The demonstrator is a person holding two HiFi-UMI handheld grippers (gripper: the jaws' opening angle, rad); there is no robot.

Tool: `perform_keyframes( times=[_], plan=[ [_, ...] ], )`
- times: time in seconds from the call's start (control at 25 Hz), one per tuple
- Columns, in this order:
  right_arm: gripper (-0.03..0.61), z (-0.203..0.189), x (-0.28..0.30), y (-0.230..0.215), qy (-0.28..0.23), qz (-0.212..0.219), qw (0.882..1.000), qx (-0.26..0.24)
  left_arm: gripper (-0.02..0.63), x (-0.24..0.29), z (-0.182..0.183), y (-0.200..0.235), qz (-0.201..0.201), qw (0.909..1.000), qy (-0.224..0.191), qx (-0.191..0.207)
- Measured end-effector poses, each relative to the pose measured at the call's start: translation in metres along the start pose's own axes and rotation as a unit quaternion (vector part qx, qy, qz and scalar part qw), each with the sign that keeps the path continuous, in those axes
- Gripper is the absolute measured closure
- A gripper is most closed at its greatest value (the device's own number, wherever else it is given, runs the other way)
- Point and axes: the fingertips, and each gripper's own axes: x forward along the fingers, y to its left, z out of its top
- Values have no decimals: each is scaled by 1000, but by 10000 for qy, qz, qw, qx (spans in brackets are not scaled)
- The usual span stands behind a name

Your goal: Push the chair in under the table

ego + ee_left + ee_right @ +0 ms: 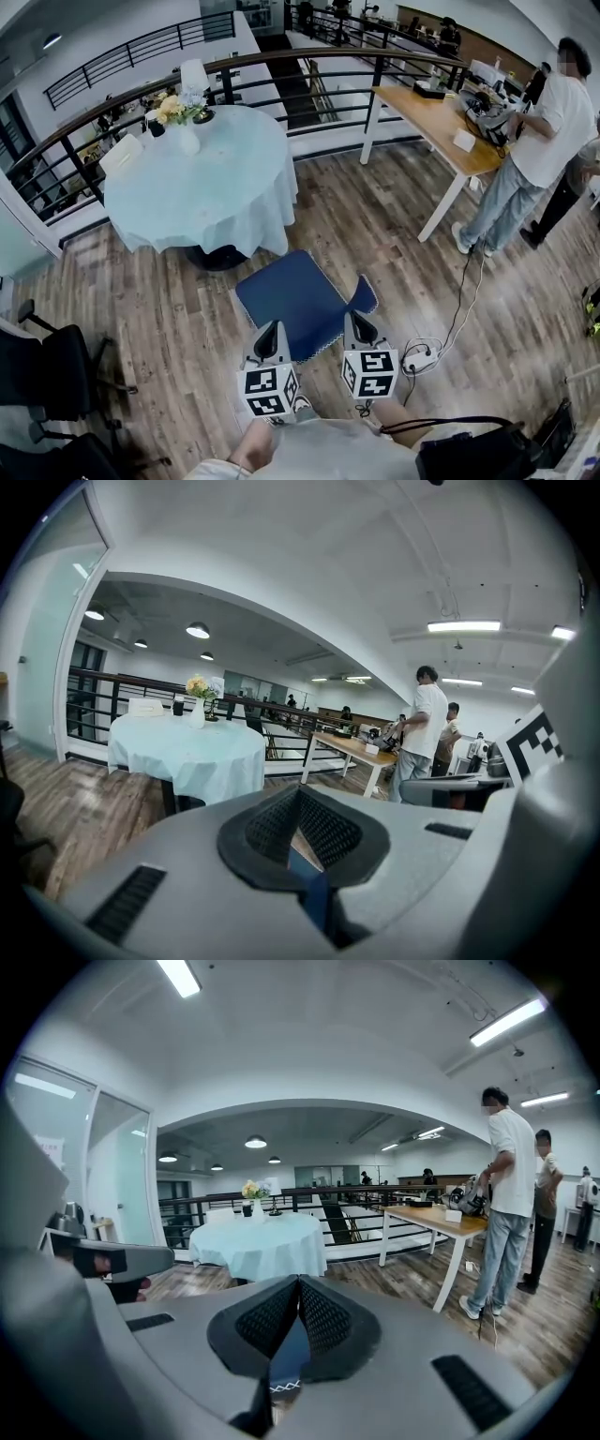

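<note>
wood floor [187, 347]; round tabletop [220, 183] upper left. the blue chair [298, 298] stands centre frame, not yet under it. my left tongs [273, 328] and right tongs [357, 319] are both closed, seemingly against its near edge.

Chair look: a blue padded chair [298, 302] is showing from above as a roughly square seat with rounded corners; its legs are not showing.
Chair pose: it is standing upright on the wood floor [169, 319], sitting askew to the table [202, 178].
Chair place: it is standing just beside the table's near edge, wholly out from under it.
Table look: it is round and is wearing a pale blue-green cloth [239, 220] that is hanging down all round, with a dark base showing below the hem.
Table place: it is standing beyond the chair.
</note>
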Motion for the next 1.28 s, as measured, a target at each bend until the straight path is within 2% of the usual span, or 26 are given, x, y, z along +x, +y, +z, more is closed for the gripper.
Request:
perform_keyframes(
  times=[0.36, 0.56, 0.8, 0.88, 1.0, 1.08, 1.28],
  plan=[
    [561, 7, 31, -6, 97, 221, 9997, 19, 617, 30, 0, 7, 109, 9999, 92, -93],
    [561, -11, 36, -18, 423, 749, 9961, 170, 617, 33, -13, 2, 398, 9987, 279, -129],
    [561, -28, 38, -27, 749, 1389, 9874, -130, 617, 26, -39, -16, 813, 9948, 526, -317],
    [560, -37, 36, -27, 844, 1676, 9822, -96, 617, 26, -51, -24, 816, 9939, 664, -329],
    [556, -54, 34, -34, 1048, 1965, 9749, -72, 612, 28, -70, -42, 689, 9924, 1008, -144],
    [525, -64, 33, -40, 1171, 2079, 9711, -105, 490, 30, -84, -54, 570, 9904, 1257, -38],
    [437, -84, 25, -45, 1364, 2408, 9600, -432, 369, 29, -117, -72, 495, 9833, 1738, 212]
  ],
)
